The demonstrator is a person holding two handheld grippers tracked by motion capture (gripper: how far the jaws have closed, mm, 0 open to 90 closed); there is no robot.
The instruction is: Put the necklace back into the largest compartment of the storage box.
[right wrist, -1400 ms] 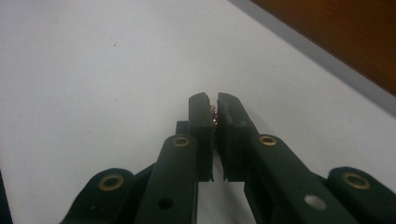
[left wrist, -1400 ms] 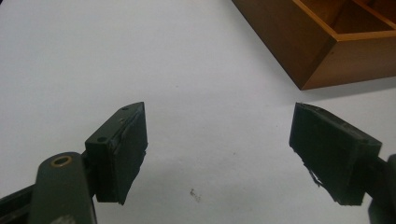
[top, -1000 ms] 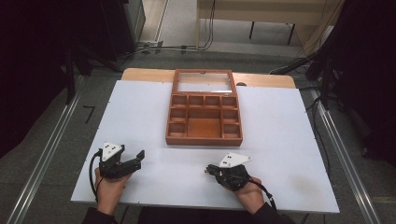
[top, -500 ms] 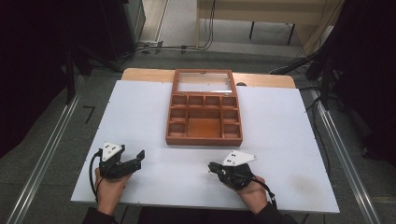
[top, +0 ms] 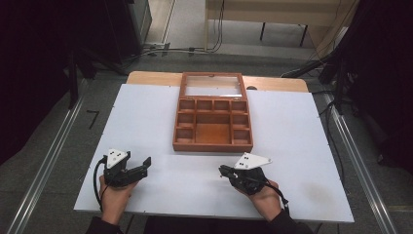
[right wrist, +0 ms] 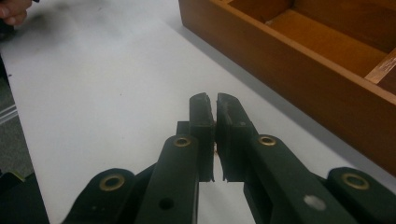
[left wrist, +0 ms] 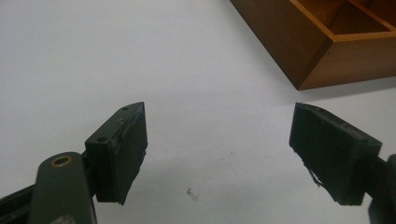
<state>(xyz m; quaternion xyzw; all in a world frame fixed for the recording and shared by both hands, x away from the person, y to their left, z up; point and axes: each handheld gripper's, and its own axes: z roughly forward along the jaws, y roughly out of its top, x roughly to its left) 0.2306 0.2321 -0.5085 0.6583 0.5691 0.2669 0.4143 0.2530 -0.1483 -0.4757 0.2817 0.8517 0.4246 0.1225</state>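
Left gripper view | wooden box (left wrist: 322, 51) cut off | table (left wrist: 140, 56)

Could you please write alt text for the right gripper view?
The right gripper has its two black jaws shut with nothing between them, low over a white table. A brown wooden box with open compartments stands just ahead to the right.

One camera looks down and forward over my bench (top: 146, 122). Two ride my claws, low and close. All share the wooden tray's (top: 213, 145) near wall.
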